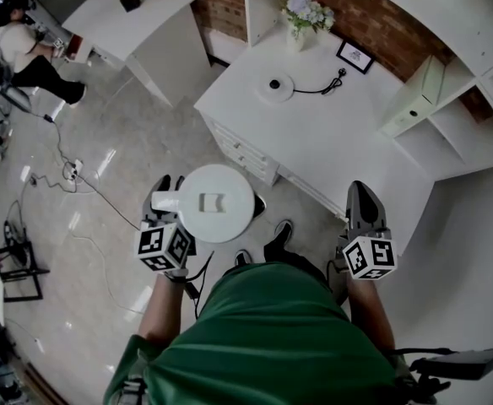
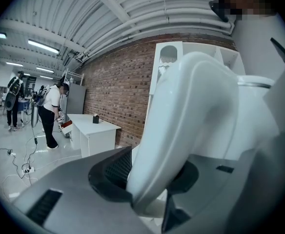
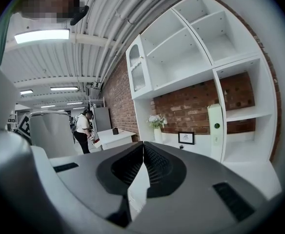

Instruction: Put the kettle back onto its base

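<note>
White and alone of its kind, one kettle was held up by its handle, clamped between the two jaws of the left gripper, over the floor just short of a white desk. One round base was seen on that desk, well apart from the kettle. The right gripper was held empty, jaws pressed together.

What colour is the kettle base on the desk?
The kettle base is white with a dark centre; head view shows it best.
</note>
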`<state>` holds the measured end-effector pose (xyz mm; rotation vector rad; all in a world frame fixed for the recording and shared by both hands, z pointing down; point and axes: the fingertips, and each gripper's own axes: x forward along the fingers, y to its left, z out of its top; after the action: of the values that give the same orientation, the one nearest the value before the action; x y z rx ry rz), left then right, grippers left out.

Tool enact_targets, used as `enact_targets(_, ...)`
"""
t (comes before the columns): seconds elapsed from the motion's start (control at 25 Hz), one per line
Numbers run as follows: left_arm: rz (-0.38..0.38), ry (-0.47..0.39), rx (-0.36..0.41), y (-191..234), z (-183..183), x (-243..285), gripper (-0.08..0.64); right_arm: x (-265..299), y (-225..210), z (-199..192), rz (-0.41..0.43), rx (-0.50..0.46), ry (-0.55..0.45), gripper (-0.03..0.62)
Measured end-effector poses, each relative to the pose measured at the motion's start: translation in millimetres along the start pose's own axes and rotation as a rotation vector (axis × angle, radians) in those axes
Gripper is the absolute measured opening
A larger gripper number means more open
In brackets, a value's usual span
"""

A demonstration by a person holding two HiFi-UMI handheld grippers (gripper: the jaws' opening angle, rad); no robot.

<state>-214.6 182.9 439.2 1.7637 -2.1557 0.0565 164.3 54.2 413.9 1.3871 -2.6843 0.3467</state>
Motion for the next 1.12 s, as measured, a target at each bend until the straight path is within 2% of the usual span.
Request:
enact_targets(0.28,0.017,0.012,-0.001,-25,18,47,0.152,21,-52,17,-0.022,0.035,-0.014,0.021)
enact_targets(0.64,0.055,-0.02,0.026,-48,45,92,0.152,32,-108,23,-0.039,0.063,-0.017,0.021)
enact_targets(0.84,0.057,-0.018,0.029,-50,46,109,0.152,44,-122,19,-0.049,0.082,-0.002,0.021)
enact_targets(1.12,0.02,-0.003,0.031,-35,52,154,0.152,75,-122,27,-0.088,0.07,-0.003,0.021)
